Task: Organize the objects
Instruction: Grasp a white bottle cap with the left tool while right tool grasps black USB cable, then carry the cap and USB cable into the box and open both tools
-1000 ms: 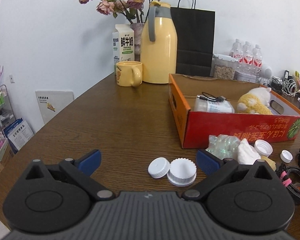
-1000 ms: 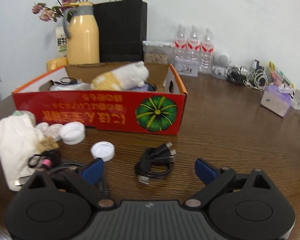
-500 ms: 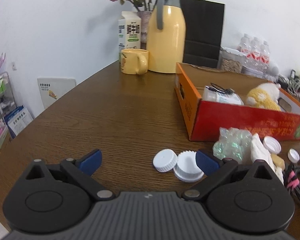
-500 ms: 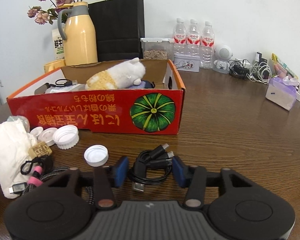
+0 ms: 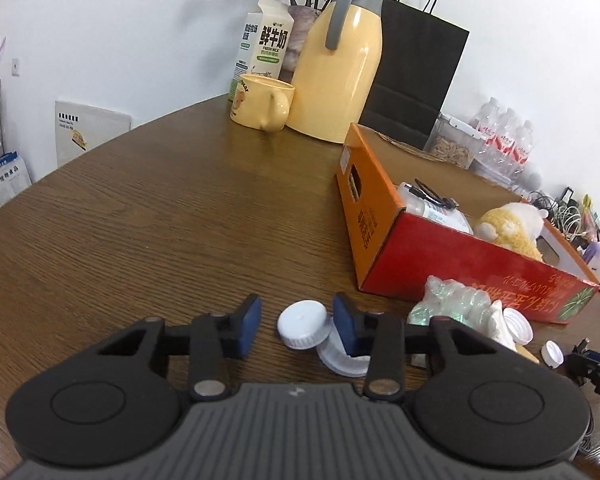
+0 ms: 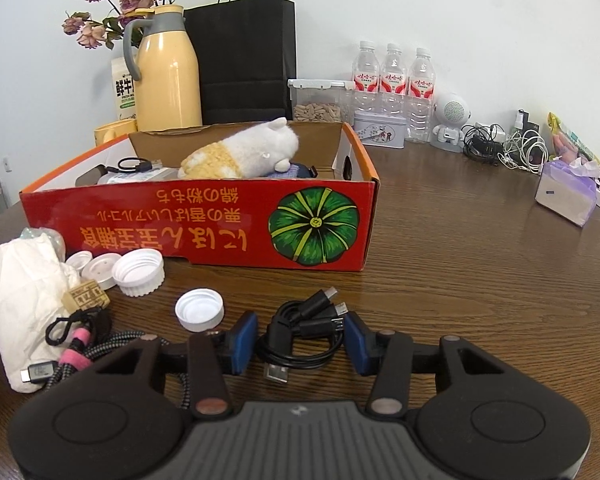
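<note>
The left gripper (image 5: pixel 296 326) has just been closing around 1 white cap (image 5: pixel 302 323) on the table (image 5: pixel 140 220); a gap is seen at the left pad, so nothing is gripped yet. The cap is judged light, rigid, slippery, best pinched across its rim. The right gripper (image 6: pixel 300 342) brackets a floppy black cable coil (image 6: pixel 300 336); pad contact cannot be told.

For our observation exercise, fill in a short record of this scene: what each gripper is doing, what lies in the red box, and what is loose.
Left gripper: jaws just been closing around the white cap; one pad not yet touching
Right gripper: jaws just closed; pads pressing the coiled black cable
Red box: holds plush toy, among other items
Loose on table: ribbed cap, braided cable
</note>
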Tool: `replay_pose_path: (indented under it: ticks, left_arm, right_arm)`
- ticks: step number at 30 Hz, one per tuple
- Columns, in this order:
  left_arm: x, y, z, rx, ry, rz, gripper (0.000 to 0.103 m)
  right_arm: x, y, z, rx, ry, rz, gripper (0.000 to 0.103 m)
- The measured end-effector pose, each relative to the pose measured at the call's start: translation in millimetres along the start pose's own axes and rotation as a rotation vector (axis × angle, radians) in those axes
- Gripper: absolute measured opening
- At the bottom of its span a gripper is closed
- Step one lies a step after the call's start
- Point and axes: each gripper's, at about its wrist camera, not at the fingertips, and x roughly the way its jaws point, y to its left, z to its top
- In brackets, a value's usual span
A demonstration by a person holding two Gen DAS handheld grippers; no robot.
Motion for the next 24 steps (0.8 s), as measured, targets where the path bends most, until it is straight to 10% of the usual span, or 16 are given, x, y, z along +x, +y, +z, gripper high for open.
replay_pose_path:
  ticks: [24]
  left_arm:
    - [-26, -19, 23, 0.065, -0.139, -0.018, 0.029]
  right_arm:
    - [-12, 6, 10, -0.033, -0.074, 0.020, 0.043]
